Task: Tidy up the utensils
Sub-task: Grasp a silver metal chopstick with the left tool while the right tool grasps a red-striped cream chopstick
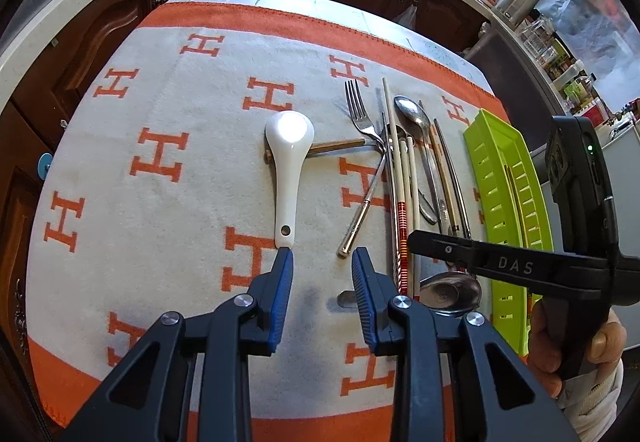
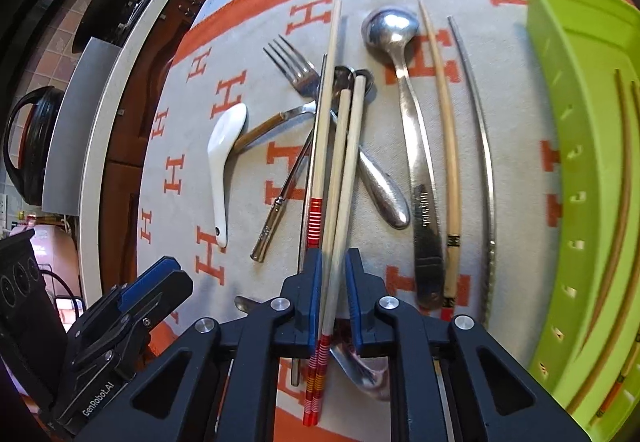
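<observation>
My right gripper [image 2: 333, 262] has its jaws narrow around two pale chopsticks [image 2: 340, 170] with red-striped ends; they lie on the cloth and its blue pads are against them. It also shows as a black finger [image 1: 440, 248] low over the pile. The left gripper [image 1: 323, 254] stands open over bare cloth. Its left fingertip is just below the handle end of the white ceramic spoon [image 1: 289, 162], and nothing is between the pads. A fork [image 1: 362, 122], metal spoons [image 2: 394, 42] and more chopsticks lie side by side. At the right stands the green slotted tray [image 1: 504, 162], with a few chopsticks inside.
The orange-and-grey cloth [image 1: 160, 102] covers the table, with dark wooden cabinets beyond its far edge. A hand [image 1: 576, 346] holds the right gripper's handle beside the tray. In the right wrist view the left gripper [image 2: 176, 274] sits at lower left. A metal spoon bowl [image 1: 450, 292] lies near the right finger.
</observation>
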Demonstrator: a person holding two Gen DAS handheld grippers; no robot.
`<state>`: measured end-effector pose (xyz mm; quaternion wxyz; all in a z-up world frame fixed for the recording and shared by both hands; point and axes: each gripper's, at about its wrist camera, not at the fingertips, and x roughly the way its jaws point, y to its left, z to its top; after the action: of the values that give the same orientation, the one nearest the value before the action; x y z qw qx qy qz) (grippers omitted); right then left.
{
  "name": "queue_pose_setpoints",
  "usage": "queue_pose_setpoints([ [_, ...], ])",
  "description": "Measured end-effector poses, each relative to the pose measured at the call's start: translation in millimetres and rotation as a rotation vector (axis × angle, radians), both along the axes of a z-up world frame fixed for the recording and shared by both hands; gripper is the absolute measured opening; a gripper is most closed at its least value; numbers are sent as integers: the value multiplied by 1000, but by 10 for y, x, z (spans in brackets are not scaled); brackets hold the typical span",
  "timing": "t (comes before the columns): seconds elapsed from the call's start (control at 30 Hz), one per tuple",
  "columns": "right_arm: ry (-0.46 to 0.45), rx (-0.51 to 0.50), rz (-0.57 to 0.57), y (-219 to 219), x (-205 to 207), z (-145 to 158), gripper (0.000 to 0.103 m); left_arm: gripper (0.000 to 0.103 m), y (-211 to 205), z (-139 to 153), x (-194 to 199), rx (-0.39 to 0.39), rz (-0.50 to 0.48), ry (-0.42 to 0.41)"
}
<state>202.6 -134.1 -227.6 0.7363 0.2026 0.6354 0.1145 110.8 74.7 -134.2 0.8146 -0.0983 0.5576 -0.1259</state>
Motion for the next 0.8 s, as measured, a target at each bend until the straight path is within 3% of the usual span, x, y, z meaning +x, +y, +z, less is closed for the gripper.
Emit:
queue_pose_setpoints([
  [0.1,-4,21,5,48,-17,-37,7,29,-28,-15,18,2,-5,3],
  [0.43,-37,37,-22,-37,-107,15,6,27,-210,-72,117,-21,-52,33],
  [0.63,-49,65,-46,-141,-145,68,6,14,-401,-251,290,-98,-100,135],
  [0.8,-53,76,-62,-217,-188,89,6,11,-537,-361,425,-179,-97,199],
])
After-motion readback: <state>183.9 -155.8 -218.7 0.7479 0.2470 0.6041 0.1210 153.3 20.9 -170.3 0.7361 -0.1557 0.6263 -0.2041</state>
